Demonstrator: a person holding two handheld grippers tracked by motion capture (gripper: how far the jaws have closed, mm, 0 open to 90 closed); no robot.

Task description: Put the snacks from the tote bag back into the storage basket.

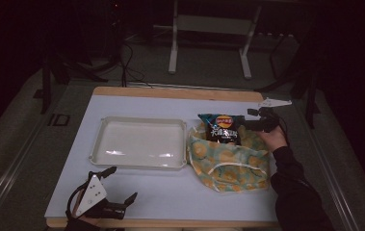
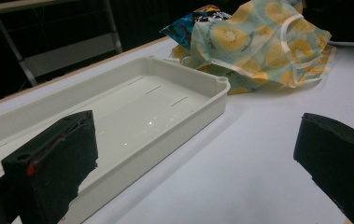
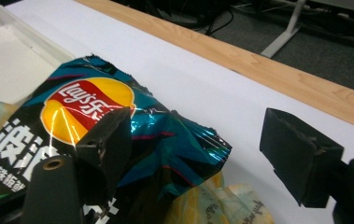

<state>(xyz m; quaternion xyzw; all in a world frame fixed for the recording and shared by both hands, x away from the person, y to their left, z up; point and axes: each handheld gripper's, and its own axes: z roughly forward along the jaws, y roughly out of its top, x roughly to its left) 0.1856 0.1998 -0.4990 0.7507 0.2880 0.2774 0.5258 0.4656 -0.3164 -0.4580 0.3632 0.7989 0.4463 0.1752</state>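
The right gripper [image 1: 241, 126] hovered at the top corner of the shiny teal-and-black crisp packet with the red-and-yellow logo [image 1: 222, 129], jaws spread wide, one jaw over the foil, the other out over bare table, nothing clamped. The packet lay half out of the crumpled lemon-print fabric bag [image 1: 229, 161], just right of the shallow cream plastic tray [image 1: 138, 143]. At the near-left corner of the white table [image 1: 170, 192], the left gripper [image 1: 121, 185] sat wide open and empty.

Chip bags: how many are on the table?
1. The chip bag lies on the fruit-print cloth bag, right of the white tray, between the right gripper's open jaws. Others may be hidden inside the cloth bag.
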